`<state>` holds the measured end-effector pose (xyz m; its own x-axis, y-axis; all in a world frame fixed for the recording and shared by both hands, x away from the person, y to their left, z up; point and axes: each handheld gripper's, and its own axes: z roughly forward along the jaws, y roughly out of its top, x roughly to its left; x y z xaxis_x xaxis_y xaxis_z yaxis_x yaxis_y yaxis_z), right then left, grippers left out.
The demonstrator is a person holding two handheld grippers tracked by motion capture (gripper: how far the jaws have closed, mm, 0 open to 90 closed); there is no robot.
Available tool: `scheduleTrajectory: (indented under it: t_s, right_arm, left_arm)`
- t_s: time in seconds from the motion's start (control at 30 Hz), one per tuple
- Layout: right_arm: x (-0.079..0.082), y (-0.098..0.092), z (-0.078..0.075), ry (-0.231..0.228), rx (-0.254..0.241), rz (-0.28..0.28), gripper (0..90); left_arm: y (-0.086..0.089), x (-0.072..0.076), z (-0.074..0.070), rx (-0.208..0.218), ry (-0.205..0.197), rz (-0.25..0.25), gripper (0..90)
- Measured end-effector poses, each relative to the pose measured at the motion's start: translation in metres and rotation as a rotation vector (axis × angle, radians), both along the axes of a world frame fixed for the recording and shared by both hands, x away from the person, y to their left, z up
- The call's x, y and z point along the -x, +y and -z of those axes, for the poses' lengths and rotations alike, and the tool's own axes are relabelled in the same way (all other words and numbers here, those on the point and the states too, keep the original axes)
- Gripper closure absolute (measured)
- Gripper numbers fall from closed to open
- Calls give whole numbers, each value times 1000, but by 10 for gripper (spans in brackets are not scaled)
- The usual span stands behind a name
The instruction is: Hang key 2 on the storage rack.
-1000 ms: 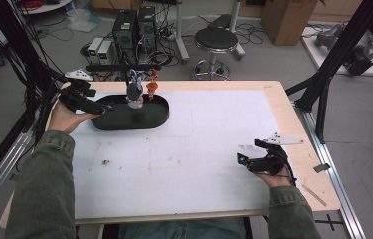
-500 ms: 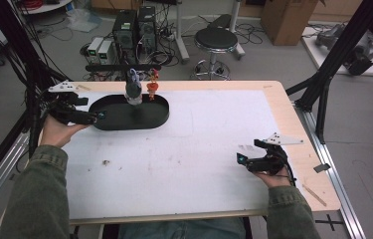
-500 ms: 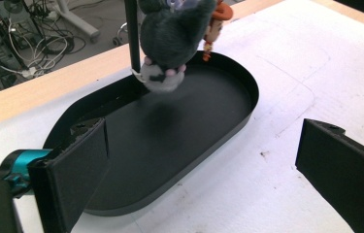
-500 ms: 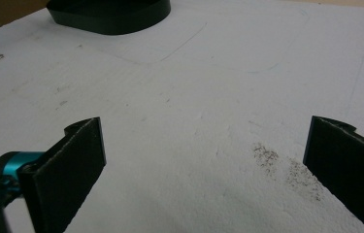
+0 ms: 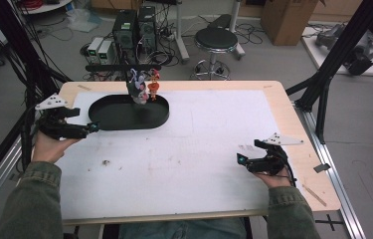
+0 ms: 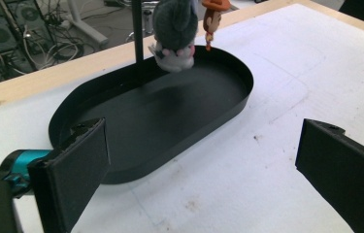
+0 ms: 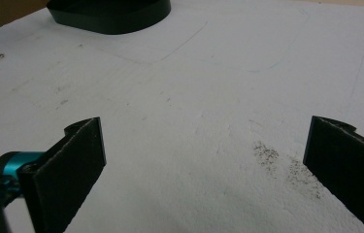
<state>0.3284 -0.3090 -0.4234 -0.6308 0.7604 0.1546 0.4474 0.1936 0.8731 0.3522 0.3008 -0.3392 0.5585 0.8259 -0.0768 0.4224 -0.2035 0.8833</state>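
A black oval tray (image 5: 119,115) lies at the table's back left. From a thin black stand (image 6: 137,34) over its far rim hang a grey plush toy (image 5: 137,90) and a small orange figure (image 5: 153,85). My left gripper (image 5: 93,127) hovers just off the tray's left end, open and holding nothing. In the left gripper view the tray (image 6: 170,116) lies ahead between the wide-apart jaws (image 6: 204,160), with the plush toy (image 6: 173,29) above it. My right gripper (image 5: 240,159) rests open and holding nothing near the front right, over bare white board (image 7: 206,145).
A white sheet (image 5: 199,139) covers most of the wooden table (image 5: 293,124). Small dark specks (image 5: 107,161) lie on the sheet at the front left. Black frame posts (image 5: 323,79) stand at both table sides. A stool (image 5: 216,40) and computers (image 5: 134,25) sit behind the table.
My left gripper has drawn back from the tray's left rim, toward the person and the table's left edge. The right gripper has stayed put.
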Motion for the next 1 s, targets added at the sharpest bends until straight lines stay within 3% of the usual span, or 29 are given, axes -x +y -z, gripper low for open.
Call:
scheduleTrajectory:
  t_s: [0.27, 0.4, 0.63, 1.0]
  right_arm:
    - [0, -1, 1, 4, 1, -1, 4]
    - [0, 0, 1, 7, 1, 1, 4]
    - [0, 0, 2, 15, 5, 1, 4]
    - [0, -2, 2, 4, 1, 1, 4]
  left_arm:
    - [11, 20, 20, 13, 13, -25, 59]
    - [13, 30, 26, 21, -1, -33, 59]
    - [14, 44, 37, -7, 5, -56, 58]
    - [12, 52, 59, 2, -26, -77, 58]
